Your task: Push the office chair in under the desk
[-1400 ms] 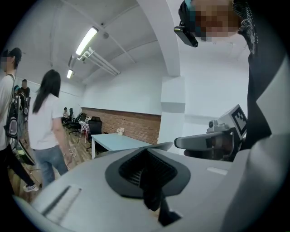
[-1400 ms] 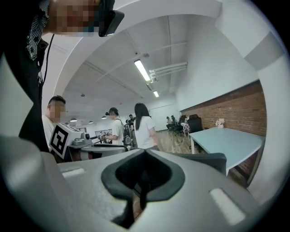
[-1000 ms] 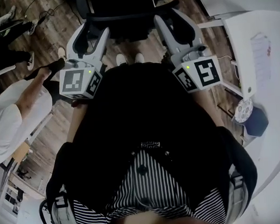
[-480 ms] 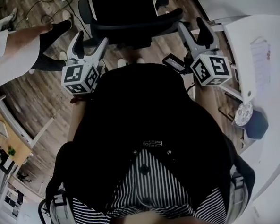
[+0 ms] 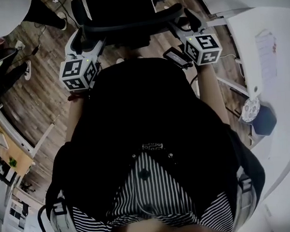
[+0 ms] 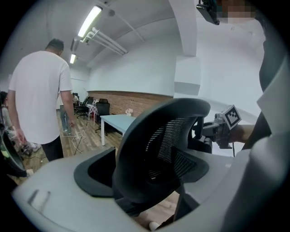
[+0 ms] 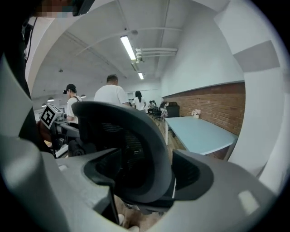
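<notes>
The left claw [image 6: 145,168] and the right claw [image 7: 146,170] have just been opening and stand spread wide astride the backrest rim of the office chair [image 5: 124,18], likely to clamp and steer it, since it sits out on the floor [image 5: 41,100] beside the table [image 5: 277,31].

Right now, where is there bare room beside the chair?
Bare wood floor left of the chair, up to the bystander's legs. Desk top is bare beyond the sheet of paper. Crowded on the right, where desk legs stand close beside the chair.
</notes>
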`<state>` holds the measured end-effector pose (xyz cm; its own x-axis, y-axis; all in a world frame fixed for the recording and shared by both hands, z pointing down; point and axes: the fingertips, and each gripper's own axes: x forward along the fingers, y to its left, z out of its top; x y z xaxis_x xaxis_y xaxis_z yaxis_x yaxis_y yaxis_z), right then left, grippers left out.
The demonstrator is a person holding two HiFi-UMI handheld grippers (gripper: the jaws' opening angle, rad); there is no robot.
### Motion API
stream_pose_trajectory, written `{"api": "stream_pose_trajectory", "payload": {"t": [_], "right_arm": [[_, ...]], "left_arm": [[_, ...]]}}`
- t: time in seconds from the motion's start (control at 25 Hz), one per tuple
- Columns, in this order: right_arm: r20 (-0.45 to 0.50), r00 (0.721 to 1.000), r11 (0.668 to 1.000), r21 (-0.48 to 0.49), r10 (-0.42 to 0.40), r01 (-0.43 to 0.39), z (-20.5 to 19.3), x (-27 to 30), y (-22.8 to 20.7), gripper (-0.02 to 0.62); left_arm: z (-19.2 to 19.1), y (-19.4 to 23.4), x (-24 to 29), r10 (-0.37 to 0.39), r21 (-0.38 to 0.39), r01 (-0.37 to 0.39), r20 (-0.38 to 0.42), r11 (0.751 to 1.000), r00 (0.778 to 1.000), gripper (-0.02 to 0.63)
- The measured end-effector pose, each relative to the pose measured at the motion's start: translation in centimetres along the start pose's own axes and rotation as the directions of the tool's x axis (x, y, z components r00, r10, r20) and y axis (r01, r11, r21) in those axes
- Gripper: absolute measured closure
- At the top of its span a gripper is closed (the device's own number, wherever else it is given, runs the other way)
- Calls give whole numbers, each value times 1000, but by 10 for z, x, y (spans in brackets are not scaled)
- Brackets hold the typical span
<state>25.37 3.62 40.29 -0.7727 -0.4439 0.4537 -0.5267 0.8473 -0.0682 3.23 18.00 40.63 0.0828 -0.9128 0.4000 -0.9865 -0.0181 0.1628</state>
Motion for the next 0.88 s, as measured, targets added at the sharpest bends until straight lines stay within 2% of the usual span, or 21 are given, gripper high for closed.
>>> {"api": "stream_pose_trajectory", "payload": {"t": [0.08,0.16,0.4,0.52,0.68,0.88], "right_arm": [[-20,1000,1000,-12,-13,13,-6,12,-8,256],[-31,999,999,27,-25,25,-11,20,-19,256],[-17,998,995,86,60,-59,-9,34,-22,261],[-13,992,988,91,127,-126,-11,36,-24,302],[-36,989,988,51,146,-144,-12,40,-29,331],[-56,984,985,46,171,-168,-13,43,-30,333]], "left_arm": [[-2,1,5,-1,-10,1,1,1000,1000,236],[-5,2,9,6,-11,-6,-2,1000,1000,236],[0,7,20,8,-68,-6,21,998,1000,243],[-2,12,32,39,-32,-39,3,999,999,299],[0,15,39,72,2,-72,2,997,997,298],[-3,15,38,110,-11,-109,11,994,994,299]]}}
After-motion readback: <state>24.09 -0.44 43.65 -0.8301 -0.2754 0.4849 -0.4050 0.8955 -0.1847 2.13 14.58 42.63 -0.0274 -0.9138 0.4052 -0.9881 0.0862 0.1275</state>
